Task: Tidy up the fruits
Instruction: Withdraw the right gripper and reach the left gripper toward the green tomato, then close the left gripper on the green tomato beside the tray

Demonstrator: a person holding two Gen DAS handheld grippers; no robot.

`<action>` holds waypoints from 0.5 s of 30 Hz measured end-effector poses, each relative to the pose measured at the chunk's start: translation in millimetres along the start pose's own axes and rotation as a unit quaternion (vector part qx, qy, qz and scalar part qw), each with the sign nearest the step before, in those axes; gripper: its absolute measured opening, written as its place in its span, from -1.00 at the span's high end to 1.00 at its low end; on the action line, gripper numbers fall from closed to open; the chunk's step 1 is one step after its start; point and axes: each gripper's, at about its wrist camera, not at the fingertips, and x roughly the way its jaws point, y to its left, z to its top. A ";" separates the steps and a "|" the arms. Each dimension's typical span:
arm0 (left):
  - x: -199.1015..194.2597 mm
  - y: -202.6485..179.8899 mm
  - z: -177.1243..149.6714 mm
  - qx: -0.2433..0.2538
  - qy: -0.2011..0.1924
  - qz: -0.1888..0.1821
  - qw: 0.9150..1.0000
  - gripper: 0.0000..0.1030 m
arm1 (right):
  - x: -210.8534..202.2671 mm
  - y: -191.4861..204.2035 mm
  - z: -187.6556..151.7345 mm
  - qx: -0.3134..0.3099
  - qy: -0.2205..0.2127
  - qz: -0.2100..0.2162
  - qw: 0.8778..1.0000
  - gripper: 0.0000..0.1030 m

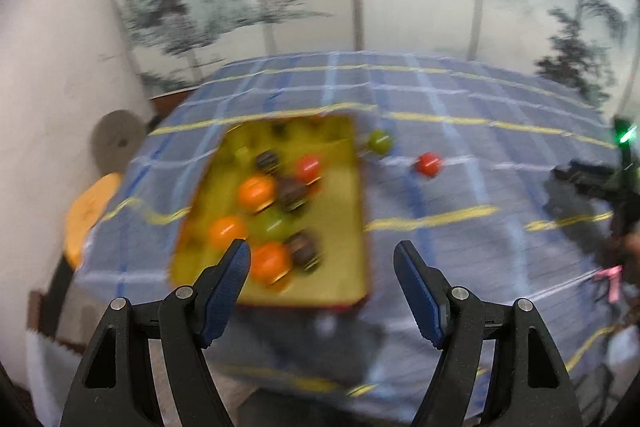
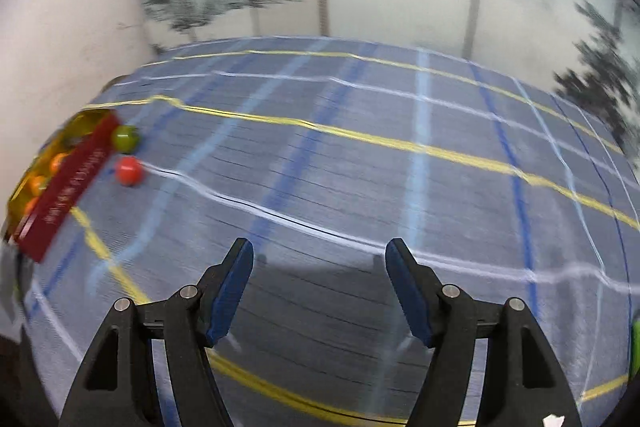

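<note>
Lying outside the tray [image 1: 362, 227], 2 fruits — green fruit [image 1: 380, 141], red fruit [image 1: 429, 164] — sit far left of the right tool [image 2: 319, 251]; left tool [image 1: 322, 253] nearer. Both tools released, empty.

both fisheye views are showing soft, even indoor light with no hard glare. motion blur is smearing nearly everything: the fruits in the tray [image 1: 276, 211] are streaking, and the checked tablecloth [image 2: 360, 167] lines are doubling. only the gripper fingers [image 1: 234, 283] are staying sharp. a dim shadow is lying on the cloth just beyond them. straight lines are bowing toward the edges, and dark vignetting is filling the corners.
</note>
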 end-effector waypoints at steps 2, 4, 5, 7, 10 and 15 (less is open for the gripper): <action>8.7 -15.9 24.6 0.019 -0.001 -0.052 0.998 -0.45 | 3.0 -17.8 -6.0 0.018 0.004 -0.010 1.000 -0.28; 23.5 -29.3 48.8 0.041 0.009 -0.093 0.995 -0.42 | 4.6 -30.5 -12.0 0.035 0.004 -0.002 0.999 -0.28; 33.0 -38.2 61.8 0.065 0.009 -0.100 0.993 -0.38 | 5.1 -35.4 -13.8 0.045 0.004 0.006 0.999 -0.28; 50.8 -57.0 83.1 0.135 0.010 -0.112 0.984 -0.36 | -0.9 -41.1 -14.0 0.051 -0.012 0.018 0.998 -0.30; 81.3 -69.0 104.0 0.223 0.035 -0.150 0.963 -0.31 | -3.5 -37.0 -15.5 0.049 -0.024 0.024 0.998 -0.42; 135.9 -76.7 129.6 0.325 0.083 -0.143 0.931 -0.01 | -7.6 -35.1 -15.6 0.048 -0.035 0.044 0.997 -0.55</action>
